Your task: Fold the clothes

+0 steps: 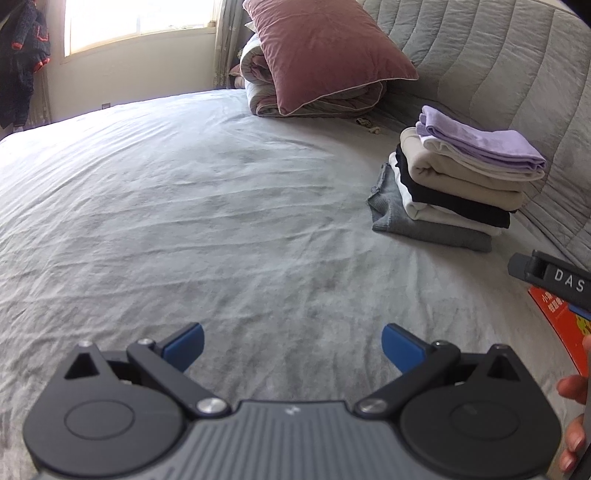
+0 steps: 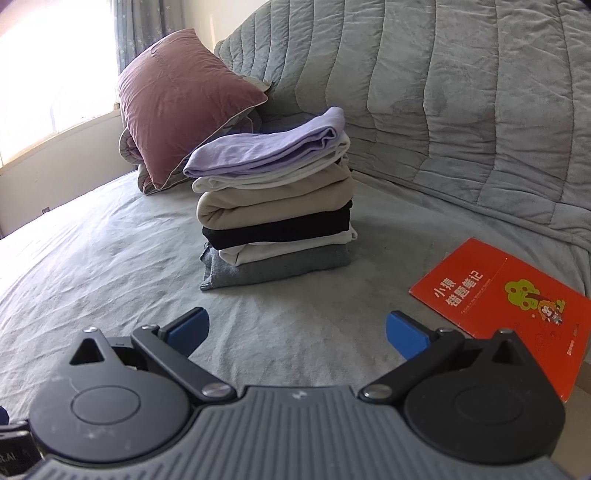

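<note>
Left gripper spread wide over bare bed sheet, blue fingertips far apart, nothing between them. Right gripper likewise gaping, empty, blue fingertips parted above the sheet just in front of the stack of folded clothes. Stack resting on the sheet, close to the quilted grey cover that rises behind it. From the bottom of the stack upward: a grey piece, a white one, a black one, a beige one, another white one, and a lilac piece on top, slightly askew. In the left wrist view, same stack seen to the right of and beyond the left gripper, well apart from it. Left of and behind the stack, a dusty pink pillow leaning on a rolled quilt. Right of the stack, lying flat on the sheet, a red booklet with a cartoon tree on its cover, near the right gripper's right finger. Beyond the pillow, a bright window; further left from the pillow, dark clothing hanging by the wall. At the right edge of the left wrist view, part of the right gripper with white lettering and a person's fingers wrapped round it.
</note>
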